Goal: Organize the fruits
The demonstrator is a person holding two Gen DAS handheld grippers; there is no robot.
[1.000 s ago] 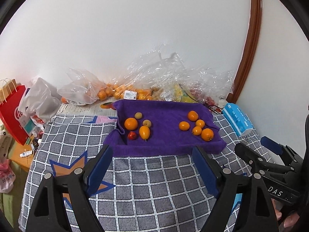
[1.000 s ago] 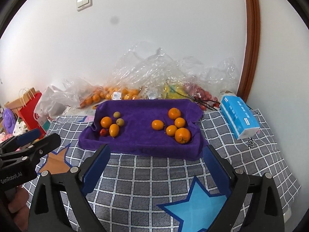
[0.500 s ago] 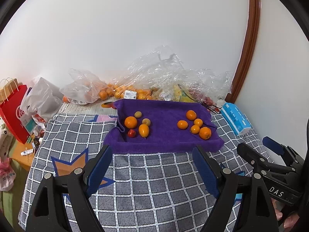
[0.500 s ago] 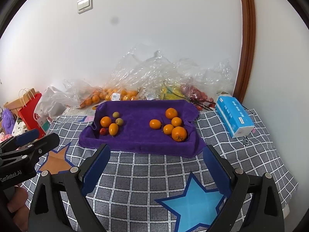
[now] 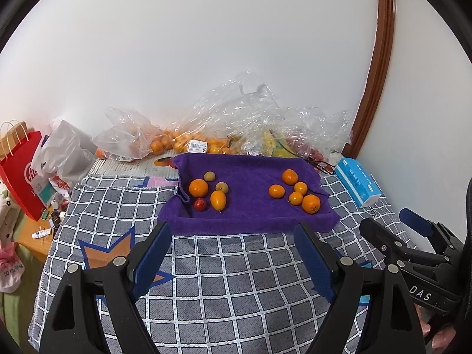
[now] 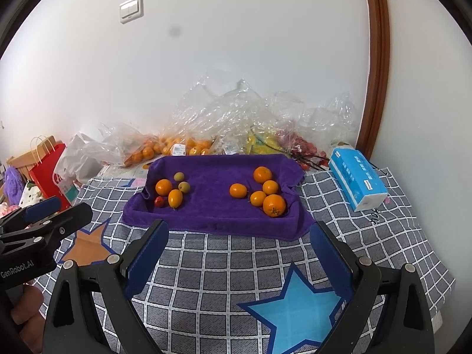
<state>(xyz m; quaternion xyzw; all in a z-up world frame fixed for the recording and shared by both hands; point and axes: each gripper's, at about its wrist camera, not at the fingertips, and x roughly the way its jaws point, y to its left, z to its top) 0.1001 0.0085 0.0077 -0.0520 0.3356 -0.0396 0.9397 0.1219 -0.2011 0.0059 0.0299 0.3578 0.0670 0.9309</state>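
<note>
Both of our claws hang over the checked blanket (image 5: 224, 268) short of the fruit: the left gripper (image 5: 233, 244) has its blue pads spread wide with nothing between them, and the right gripper (image 6: 239, 239) is spread just as wide and holds nothing either. Ahead of us lies the purple towel (image 6: 206, 206), its edges rucked up like a shallow tray, and the fruit sits on it in two clusters well apart. On our left side we see a mixed group: one round orange (image 6: 163, 186), an oval orange-yellow fruit (image 6: 175, 198) just beside it with a small stem at its near tip, a small red fruit (image 6: 159, 201) touching or nearly touching that oval one, and two small dull yellow-green fruits (image 6: 179, 176) toward the back. On our right side five oranges (image 6: 274, 205) bunch together, glossy and bright, the biggest nearest us with a dark stem mark, one smaller orange (image 6: 238, 190) set slightly apart to the left. Behind the towel, against the wall, crumpled clear plastic bags (image 6: 236, 118) hold more orange fruit. A blue tissue pack (image 6: 357, 183) rests on the blanket to the right of the towel, and a red paper bag (image 5: 20, 174) stands at far left.
</note>
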